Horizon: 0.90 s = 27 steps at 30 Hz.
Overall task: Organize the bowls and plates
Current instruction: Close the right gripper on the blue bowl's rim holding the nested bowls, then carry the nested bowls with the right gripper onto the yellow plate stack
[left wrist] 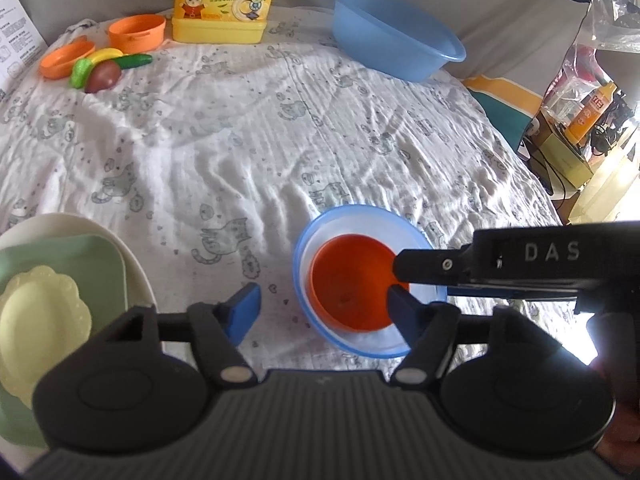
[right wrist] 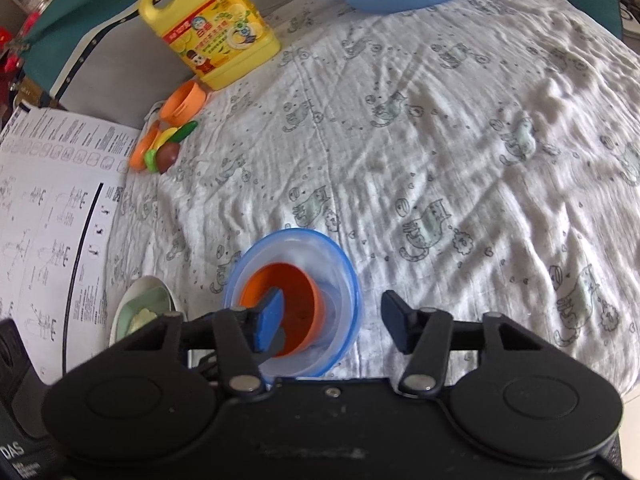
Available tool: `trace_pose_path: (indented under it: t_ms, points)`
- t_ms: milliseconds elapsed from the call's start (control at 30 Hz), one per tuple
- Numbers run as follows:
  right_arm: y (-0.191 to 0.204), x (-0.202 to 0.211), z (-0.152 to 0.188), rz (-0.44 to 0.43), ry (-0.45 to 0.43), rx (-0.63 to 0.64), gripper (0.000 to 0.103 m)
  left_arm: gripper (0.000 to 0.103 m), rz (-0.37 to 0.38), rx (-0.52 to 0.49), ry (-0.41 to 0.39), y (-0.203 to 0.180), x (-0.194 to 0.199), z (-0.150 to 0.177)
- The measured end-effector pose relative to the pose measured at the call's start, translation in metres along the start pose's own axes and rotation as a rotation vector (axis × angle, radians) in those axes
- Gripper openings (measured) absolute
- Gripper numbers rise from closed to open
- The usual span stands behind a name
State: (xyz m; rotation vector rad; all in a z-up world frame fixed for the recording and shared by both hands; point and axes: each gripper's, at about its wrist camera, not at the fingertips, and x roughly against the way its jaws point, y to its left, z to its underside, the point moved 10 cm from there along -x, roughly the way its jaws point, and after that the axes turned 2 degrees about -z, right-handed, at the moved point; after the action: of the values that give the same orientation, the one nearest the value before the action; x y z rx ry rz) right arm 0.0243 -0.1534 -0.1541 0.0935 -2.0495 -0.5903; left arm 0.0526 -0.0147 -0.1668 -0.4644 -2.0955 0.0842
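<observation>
Orange bowl point(right wrist: 292, 312) sits nested in blue-rimmed bowl point(right wrist: 320, 264); my right claw point(right wrist: 332, 322) is nearer, wide open, empty, left finger inside. Left claw point(left wrist: 324, 312) open, empty.

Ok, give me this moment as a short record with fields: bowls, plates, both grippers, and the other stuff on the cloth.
bowls: orange bowl nested inside blue-rimmed clear bowl
plates: yellow scalloped plate on green square plate on white plate
left gripper: open, holding nothing
right gripper: open, one finger over the orange bowl
far side: blue basin, yellow detergent jug, toy food
surface: cat-print cloth
</observation>
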Motion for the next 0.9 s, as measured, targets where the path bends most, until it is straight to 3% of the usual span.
trace_pose_path:
  t_ms: [100, 300, 400, 900]
  points:
    - [0.002, -0.003, -0.001, 0.003, 0.001, 0.022, 0.047, 0.058, 0.009, 0.007, 0.006, 0.0, -0.003, 0.0]
    - [0.006, -0.007, 0.002, 0.031, 0.006, 0.068, 0.037, 0.057, 0.015, 0.025, 0.018, 0.001, -0.008, 0.002]
    - [0.007, -0.01, 0.002, 0.047, 0.007, 0.09, 0.034, 0.047, 0.027, 0.022, 0.022, -0.002, -0.01, 0.001]
    - [0.024, -0.012, -0.006, 0.107, 0.002, 0.163, 0.033, 0.041, 0.005, 0.038, -0.001, 0.004, -0.003, -0.006]
